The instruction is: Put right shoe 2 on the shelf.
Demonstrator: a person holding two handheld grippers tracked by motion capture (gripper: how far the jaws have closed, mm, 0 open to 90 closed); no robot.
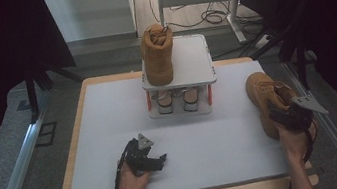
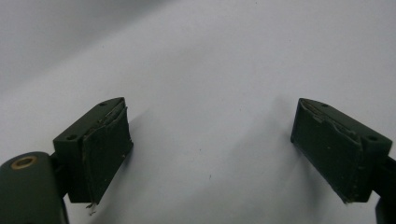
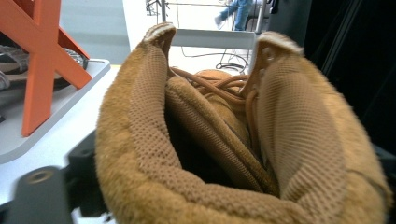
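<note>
A tan lace-up boot (image 1: 157, 55) stands upright on the top shelf of a small white shoe rack (image 1: 193, 60) at the table's far middle. Its twin, a second tan boot (image 1: 261, 91), rests at the right side of the table with its toe pointing away. My right gripper (image 1: 287, 117) is shut on that boot's heel collar; in the right gripper view the boot's padded opening (image 3: 210, 140) sits just ahead of the camera. My left gripper (image 1: 158, 160) rests low on the grey mat, jaws wide apart, with nothing between its fingertips (image 2: 212, 107).
A pair of grey shoes (image 1: 177, 100) sits on the rack's lower shelf between orange supports (image 3: 42, 56). The grey mat (image 1: 111, 128) covers a wooden table. Dark curtains hang on both sides, and a desk frame with cables stands on the floor beyond.
</note>
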